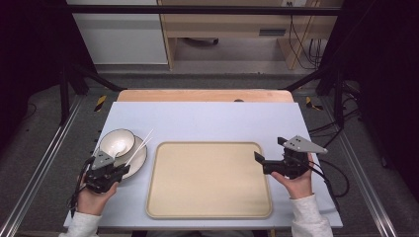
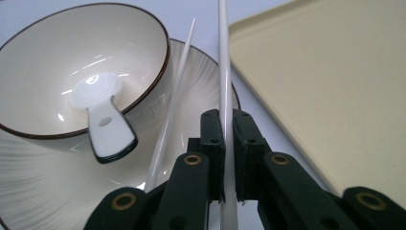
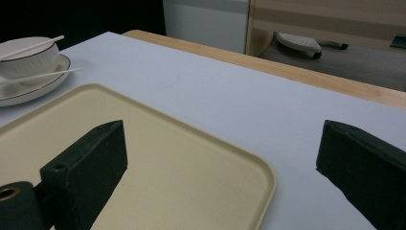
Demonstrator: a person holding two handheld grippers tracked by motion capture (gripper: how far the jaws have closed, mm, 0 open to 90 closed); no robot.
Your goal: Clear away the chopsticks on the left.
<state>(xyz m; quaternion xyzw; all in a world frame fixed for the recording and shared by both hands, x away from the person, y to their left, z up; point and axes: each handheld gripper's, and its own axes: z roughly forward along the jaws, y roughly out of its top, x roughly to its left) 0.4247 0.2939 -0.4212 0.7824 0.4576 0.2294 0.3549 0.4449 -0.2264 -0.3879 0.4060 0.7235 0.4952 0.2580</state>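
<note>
Chopstick (image 2: 224,72), white and slender, sits clamped between the closed jaws of the left gripper (image 1: 118,170) at the lower left of the high view. Its twin, the second chopstick (image 2: 176,96), leans on the plate (image 2: 201,81) beside the brown-rimmed bowl (image 2: 57,57), which holds a white spoon (image 2: 103,115). Right gripper (image 1: 269,153), at the right of the frame, rests with its jaws wide apart and nothing between them, over the right edge of the beige tray (image 1: 207,197). Everything rests on the pale surface (image 1: 207,118).
</note>
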